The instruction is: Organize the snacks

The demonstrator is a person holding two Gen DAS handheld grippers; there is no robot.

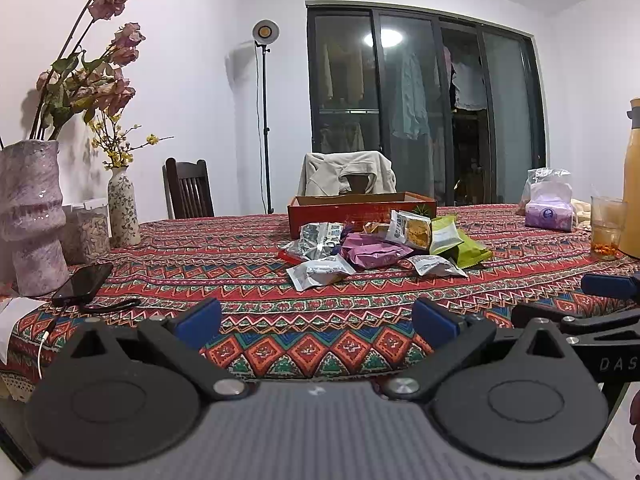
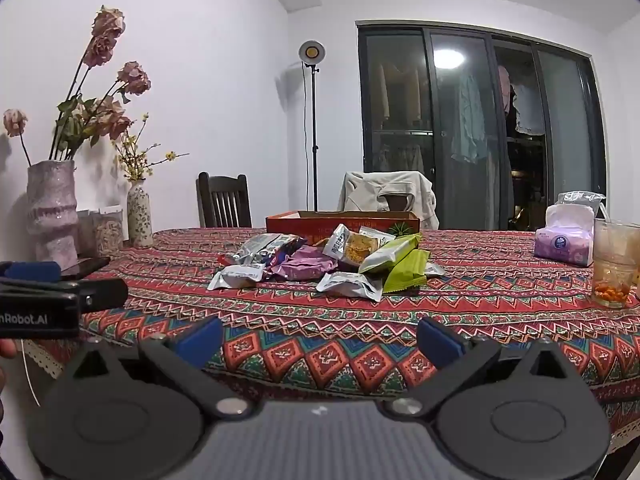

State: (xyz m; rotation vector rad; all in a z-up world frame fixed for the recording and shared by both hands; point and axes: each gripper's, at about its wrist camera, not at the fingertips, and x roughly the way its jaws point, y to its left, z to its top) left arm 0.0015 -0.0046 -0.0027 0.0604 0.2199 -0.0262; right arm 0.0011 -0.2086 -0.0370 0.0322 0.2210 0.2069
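Both hand-held grippers, left (image 1: 316,320) and right (image 2: 320,338), gape empty; red box (image 1: 362,210) lies crosswise behind snack packets (image 1: 384,246)

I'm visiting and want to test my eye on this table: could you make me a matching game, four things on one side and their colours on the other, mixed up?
Things:
1. open box behind the snack pile
2. phone by the big vase
3. tissue pack near the glass
4. snack packet at the right of the pile

Colours:
A. black
B. lime green
C. red
D. pale purple and white

Pairs: 1-C, 2-A, 3-D, 4-B
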